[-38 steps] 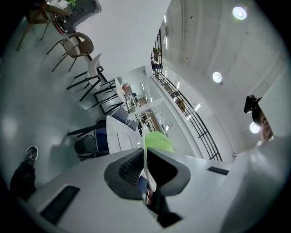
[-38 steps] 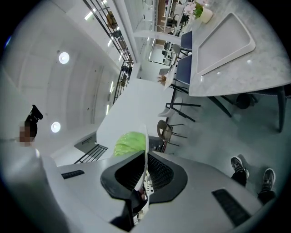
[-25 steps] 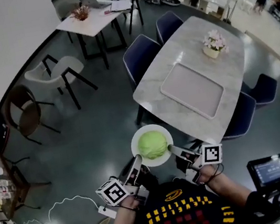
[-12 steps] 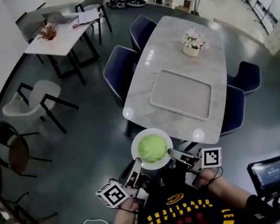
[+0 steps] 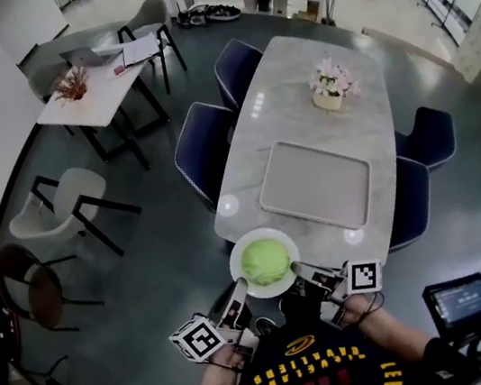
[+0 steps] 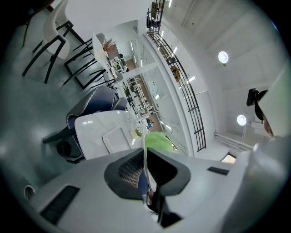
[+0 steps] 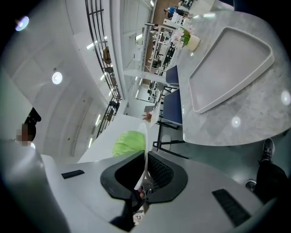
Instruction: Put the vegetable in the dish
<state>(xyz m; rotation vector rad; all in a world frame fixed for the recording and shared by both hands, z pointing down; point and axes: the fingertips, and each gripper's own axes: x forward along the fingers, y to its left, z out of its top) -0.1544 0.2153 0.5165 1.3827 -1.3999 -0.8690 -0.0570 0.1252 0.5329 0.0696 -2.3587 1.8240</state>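
Round, pale green, leafy cabbage (image 5: 265, 261), no clear long axis, sits centred on a smooth white round dish (image 5: 236, 253). The dish is held level over the near end of a glossy grey marble table (image 5: 302, 122). Left gripper (image 5: 236, 290) is clenched on the dish's left rim, right gripper (image 5: 306, 270) on its right rim. A flat grey rectangular tray (image 5: 315, 184) lies beyond.
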